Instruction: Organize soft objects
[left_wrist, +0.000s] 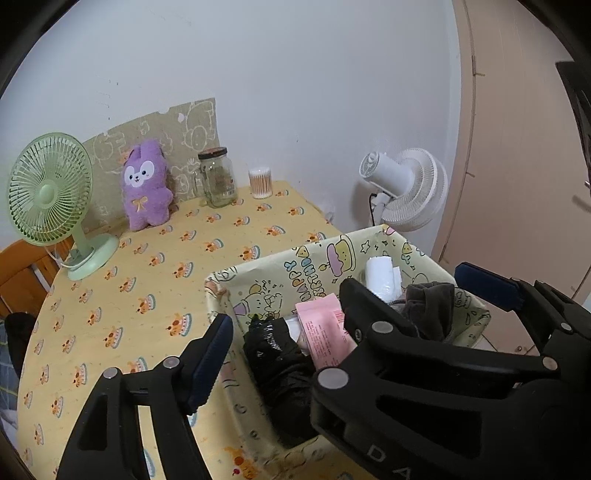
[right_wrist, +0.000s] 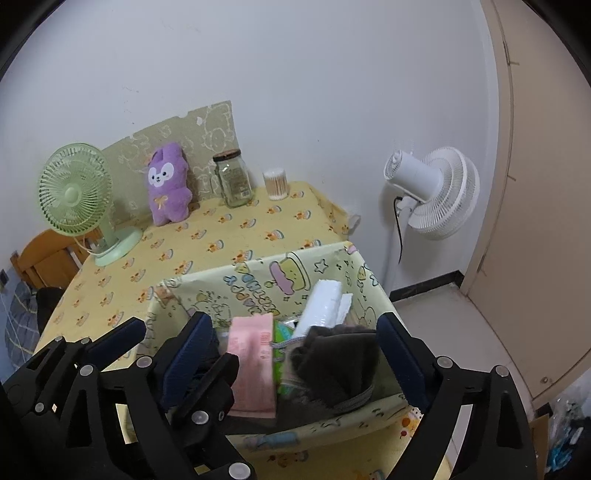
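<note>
A pale yellow cartoon-print fabric box (left_wrist: 280, 269) (right_wrist: 229, 286) stands on the table's near right corner. It holds a pink pack (left_wrist: 327, 334) (right_wrist: 251, 365), a black plastic bag (left_wrist: 277, 365), a white tissue pack (left_wrist: 380, 275) (right_wrist: 321, 301) and a dark grey cloth (left_wrist: 428, 308) (right_wrist: 336, 365). A purple plush bunny (left_wrist: 146, 184) (right_wrist: 168, 184) sits upright at the table's back. My left gripper (left_wrist: 343, 332) is open and empty, straddling the box. My right gripper (right_wrist: 295, 354) is open and empty just above the grey cloth. The other gripper crosses each view.
A green desk fan (left_wrist: 51, 199) (right_wrist: 79, 195) stands at the back left. A glass jar (left_wrist: 218, 177) (right_wrist: 232, 179) and a cotton-swab tub (left_wrist: 260, 182) (right_wrist: 276, 184) stand by the wall. A white floor fan (left_wrist: 410, 188) (right_wrist: 436, 192) is right of the table. A wooden chair (right_wrist: 40, 258) is at left.
</note>
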